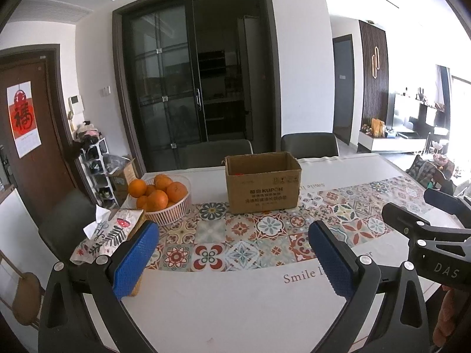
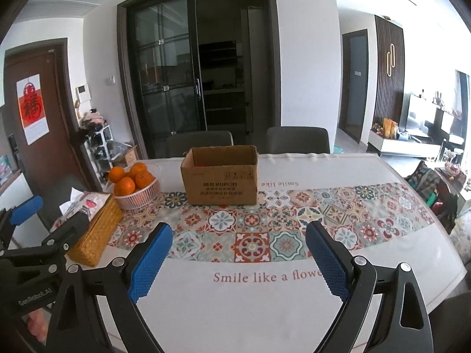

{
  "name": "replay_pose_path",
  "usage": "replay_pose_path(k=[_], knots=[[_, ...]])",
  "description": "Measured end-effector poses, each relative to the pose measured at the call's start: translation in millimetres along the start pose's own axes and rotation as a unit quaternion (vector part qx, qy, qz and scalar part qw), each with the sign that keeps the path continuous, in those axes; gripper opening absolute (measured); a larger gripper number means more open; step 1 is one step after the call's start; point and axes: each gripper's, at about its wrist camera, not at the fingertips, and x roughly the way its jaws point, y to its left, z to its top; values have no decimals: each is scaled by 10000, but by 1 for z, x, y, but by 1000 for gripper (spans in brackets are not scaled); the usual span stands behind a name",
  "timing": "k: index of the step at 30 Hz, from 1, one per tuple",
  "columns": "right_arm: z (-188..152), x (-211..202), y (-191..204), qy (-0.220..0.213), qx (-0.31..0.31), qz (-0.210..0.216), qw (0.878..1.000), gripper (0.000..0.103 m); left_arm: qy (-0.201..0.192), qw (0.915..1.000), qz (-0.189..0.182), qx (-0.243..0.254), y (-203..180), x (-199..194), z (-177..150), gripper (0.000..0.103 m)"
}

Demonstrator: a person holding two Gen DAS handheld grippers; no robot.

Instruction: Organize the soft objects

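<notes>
Ahead of both tongs, past the tiled runner, sits the open box. I've got left tongs and right tongs both spread wide, holding nothing, above the near part of the bench.

Soft objects: none loose on the bench that I can see. Only a bit of red shows over the box rim in both views; can't tell what it is. My read: the items are either in the box or out of frame.

Risks:
- Box is light cardboard and nothing pins it, so pushing in with one tong would likely shove it toward the far edge. The other should brace it.
- Box walls hide the contents, so any grab inside is blind; tongs may catch the rim.
- Left of the left tongs: tissue box and basket piled with oranges, near the bench edge. A wide left swing could clip them and oranges would roll.
- The two tongs are close side by side, so crossing moves could collide.

Containers: box contents mostly hidden; basket holds oranges; tissue box has a sheet sticking out.
</notes>
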Motion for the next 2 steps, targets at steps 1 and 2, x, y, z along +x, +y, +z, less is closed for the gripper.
replay_pose_path(k=[1,2], knots=[[0,0,0,4,3,-5,10000,93,0,10000,0,-4,0,-2,-1,103],[-1,-1,0,5,4,3,10000,93,4,10000,10,2,0,-2,-1,103]])
